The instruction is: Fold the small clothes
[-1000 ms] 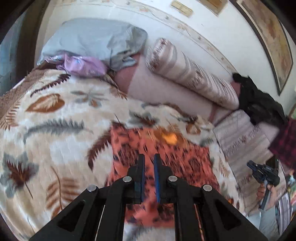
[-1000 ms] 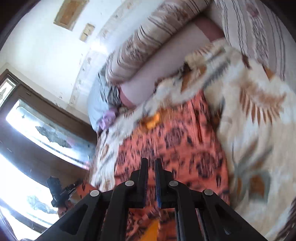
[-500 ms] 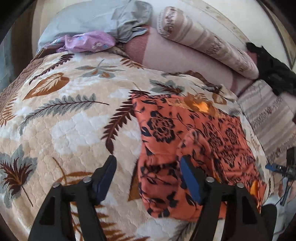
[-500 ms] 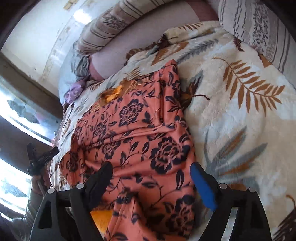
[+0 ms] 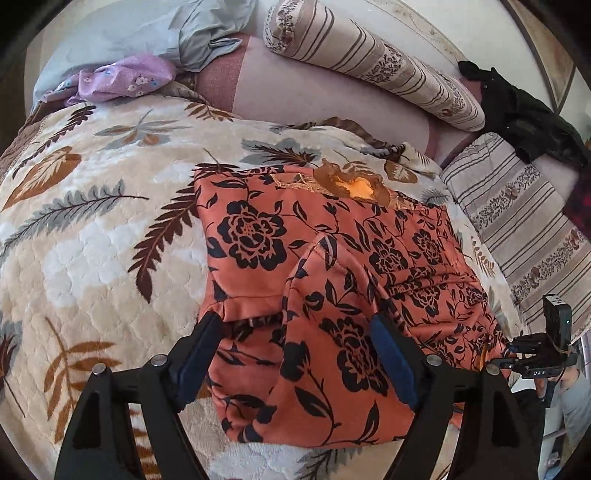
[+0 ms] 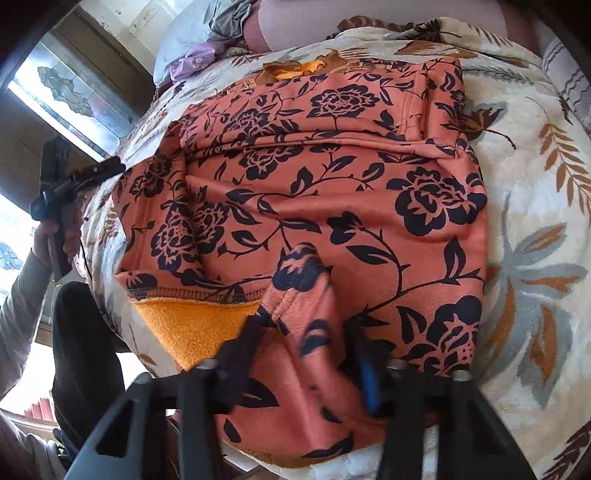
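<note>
An orange garment with black flowers (image 5: pixel 332 258) lies spread on the leaf-patterned blanket (image 5: pixel 92 221); it also fills the right wrist view (image 6: pixel 314 184). Its orange fleece inside shows at a turned-up hem (image 6: pixel 192 321). My left gripper (image 5: pixel 295 354) is open, its fingers straddling a raised ridge of cloth at the near left corner. My right gripper (image 6: pixel 306 343) is open but narrower, its fingers either side of a bunched fold at the near edge. The right gripper shows in the left wrist view (image 5: pixel 543 354), the left one in the right wrist view (image 6: pixel 62 184).
A grey pillow (image 5: pixel 147 33) and a purple cloth (image 5: pixel 125 77) lie at the bed's head. A striped bolster (image 5: pixel 376 62) and dark clothes (image 5: pixel 524 114) lie to the right, with a striped sheet (image 5: pixel 524 229). A window (image 6: pixel 74 96) stands left in the right wrist view.
Both grippers went from shut to open and dropped closer to the garment. The right jaws have since narrowed around a fold; the garment now lies flatter on the blanket.
</note>
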